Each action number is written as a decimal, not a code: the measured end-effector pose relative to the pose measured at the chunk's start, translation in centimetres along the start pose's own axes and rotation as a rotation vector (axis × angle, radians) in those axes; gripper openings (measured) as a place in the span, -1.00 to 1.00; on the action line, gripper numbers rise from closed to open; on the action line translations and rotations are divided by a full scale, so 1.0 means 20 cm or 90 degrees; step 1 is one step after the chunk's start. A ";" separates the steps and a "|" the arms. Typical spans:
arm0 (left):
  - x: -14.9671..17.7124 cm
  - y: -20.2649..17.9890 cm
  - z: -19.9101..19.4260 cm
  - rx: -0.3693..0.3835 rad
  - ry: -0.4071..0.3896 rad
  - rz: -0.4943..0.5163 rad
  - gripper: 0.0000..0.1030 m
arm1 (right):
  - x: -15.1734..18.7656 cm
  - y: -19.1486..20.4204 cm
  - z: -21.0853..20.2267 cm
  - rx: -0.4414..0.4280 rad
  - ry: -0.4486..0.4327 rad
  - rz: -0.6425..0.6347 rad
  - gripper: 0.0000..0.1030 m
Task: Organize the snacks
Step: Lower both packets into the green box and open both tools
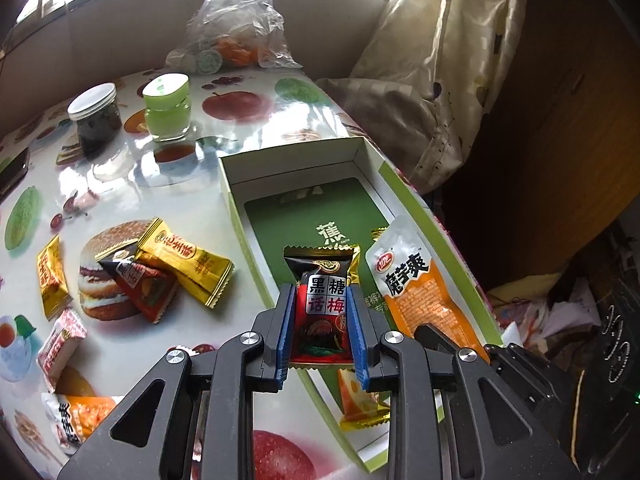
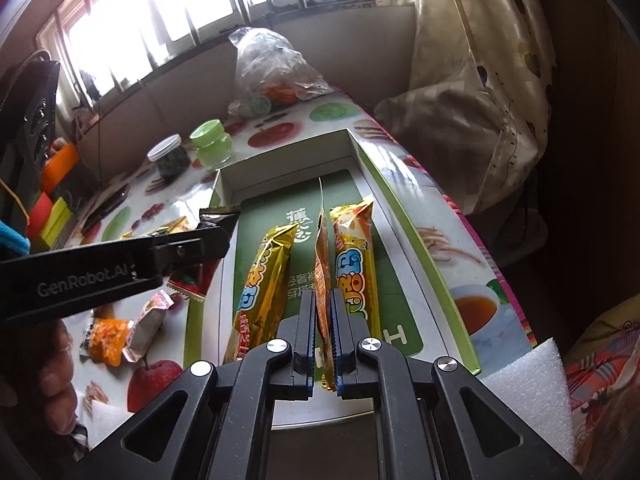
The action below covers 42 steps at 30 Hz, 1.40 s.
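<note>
Left gripper (image 1: 320,312): pinching black-and-red plum candy (image 1: 322,300) by its sides, long axis along the fingers, gold crimp pointing away, held over near-left edge of the green box (image 1: 424,216).
Right gripper (image 2: 323,320): pressed tight on orange packet (image 2: 322,264), edge-on, long axis running into the box.
Inside box: two gold snack bars (image 2: 264,284) lying lengthwise, flanking the packet.
Left of box: loose candies (image 1: 160,268) on fruit-print table (image 1: 240,148).
Beyond: green jar (image 1: 166,106), dark jar (image 1: 96,118), plastic bag (image 1: 236,24).

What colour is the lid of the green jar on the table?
Light green, matching the green jar; clearest in the left wrist view.
</note>
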State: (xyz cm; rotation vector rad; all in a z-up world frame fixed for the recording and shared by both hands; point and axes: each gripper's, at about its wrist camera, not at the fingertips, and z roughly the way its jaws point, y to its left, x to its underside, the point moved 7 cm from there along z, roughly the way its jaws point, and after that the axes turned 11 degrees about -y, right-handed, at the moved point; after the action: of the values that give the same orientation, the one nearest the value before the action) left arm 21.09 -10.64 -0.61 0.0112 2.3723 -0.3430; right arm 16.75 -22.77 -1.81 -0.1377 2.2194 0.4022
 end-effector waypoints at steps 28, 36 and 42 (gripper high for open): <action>0.04 -0.03 0.08 0.001 0.027 0.000 -0.30 | -0.01 -0.01 -0.02 0.022 -0.005 -0.025 -0.65; 0.04 -0.03 0.05 0.006 0.021 -0.002 -0.29 | -0.01 0.01 -0.04 0.028 -0.007 -0.033 -0.59; 0.03 -0.02 0.01 0.008 0.010 -0.007 -0.29 | -0.02 0.02 -0.07 0.034 -0.014 -0.041 -0.52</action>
State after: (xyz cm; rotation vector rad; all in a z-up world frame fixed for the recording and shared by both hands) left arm 20.76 -11.14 -1.06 0.0069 2.3865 -0.3641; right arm 15.87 -22.86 -0.51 -0.1745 2.1952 0.3084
